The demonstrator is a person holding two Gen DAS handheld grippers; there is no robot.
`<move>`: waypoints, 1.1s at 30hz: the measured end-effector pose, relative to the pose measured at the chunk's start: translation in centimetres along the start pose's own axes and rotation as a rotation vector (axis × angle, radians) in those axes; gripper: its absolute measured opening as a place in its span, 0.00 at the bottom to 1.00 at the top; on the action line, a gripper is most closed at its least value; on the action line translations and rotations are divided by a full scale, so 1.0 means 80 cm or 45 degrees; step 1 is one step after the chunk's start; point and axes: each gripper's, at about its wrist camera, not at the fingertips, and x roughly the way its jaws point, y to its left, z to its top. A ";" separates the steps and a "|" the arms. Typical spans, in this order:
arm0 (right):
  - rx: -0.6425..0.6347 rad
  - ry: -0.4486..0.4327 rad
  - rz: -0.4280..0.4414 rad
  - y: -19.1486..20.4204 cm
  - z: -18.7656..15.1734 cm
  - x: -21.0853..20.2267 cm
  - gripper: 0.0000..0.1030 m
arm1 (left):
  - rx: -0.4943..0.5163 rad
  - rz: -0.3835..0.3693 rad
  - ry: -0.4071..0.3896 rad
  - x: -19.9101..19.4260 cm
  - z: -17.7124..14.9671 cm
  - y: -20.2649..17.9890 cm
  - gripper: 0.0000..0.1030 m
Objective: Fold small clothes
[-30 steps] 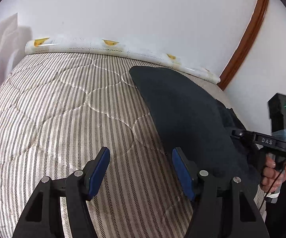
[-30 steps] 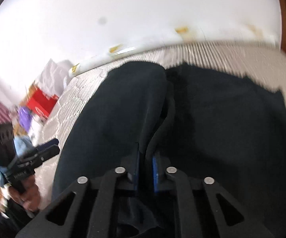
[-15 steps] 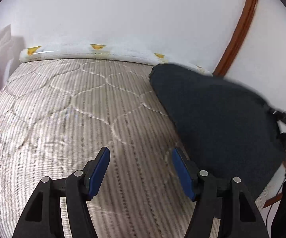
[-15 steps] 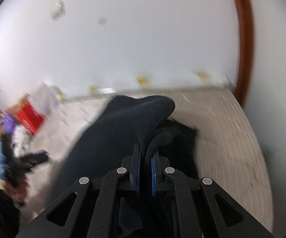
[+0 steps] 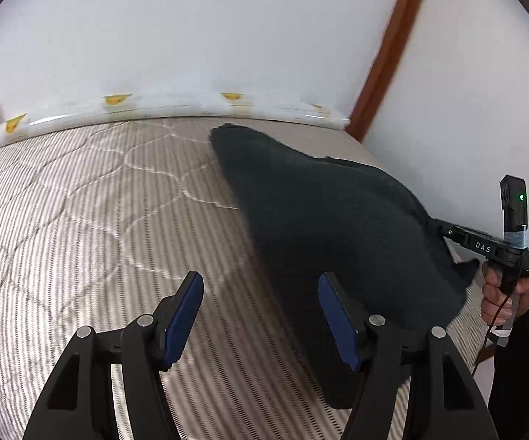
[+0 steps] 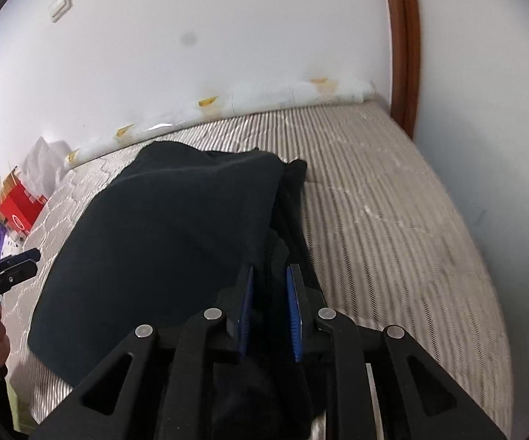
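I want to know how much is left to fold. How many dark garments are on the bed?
1 that I can make out: the dark garment lies doubled over on the striped mattress, one edge between the right gripper pads. More layers may be hidden beneath.

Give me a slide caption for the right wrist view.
Right gripper, jaws just opening around a fold of the dark garment lying on the striped mattress.

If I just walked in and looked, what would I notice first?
Probably the big dark garment lying folded over on the right part of the striped mattress. Next, the right gripper at the cloth's near edge: its blue-padded jaws have just been opening, with a fold of cloth between them. The left gripper hangs open and empty over bare mattress beside the garment.
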 end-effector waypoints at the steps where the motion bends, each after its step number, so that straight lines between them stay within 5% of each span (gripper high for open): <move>1: -0.005 -0.008 0.012 0.000 -0.005 -0.011 0.24 | 0.014 -0.012 -0.003 -0.001 -0.001 -0.006 0.62; 7: -0.049 -0.040 0.019 0.004 -0.042 -0.044 0.33 | 0.060 -0.082 0.037 0.006 -0.016 -0.036 0.63; 8: -0.046 -0.021 0.005 0.003 -0.048 -0.040 0.29 | 0.080 -0.070 0.048 0.010 -0.019 -0.041 0.63; 9: -0.046 0.018 0.001 0.000 -0.057 -0.032 0.13 | 0.099 -0.049 0.050 0.013 -0.022 -0.046 0.63; 16: -0.026 0.050 -0.001 -0.006 -0.070 -0.022 0.13 | 0.128 -0.024 0.119 0.028 -0.039 -0.047 0.64; 22: -0.013 -0.027 0.025 -0.013 -0.015 -0.034 0.20 | 0.090 -0.040 0.073 0.019 -0.027 -0.033 0.66; 24: -0.004 -0.029 0.054 -0.015 0.011 -0.023 0.34 | 0.072 -0.013 0.057 0.021 -0.017 -0.024 0.65; 33: 0.019 0.154 0.086 -0.020 0.110 0.098 0.39 | -0.028 0.004 0.000 0.043 0.027 0.016 0.64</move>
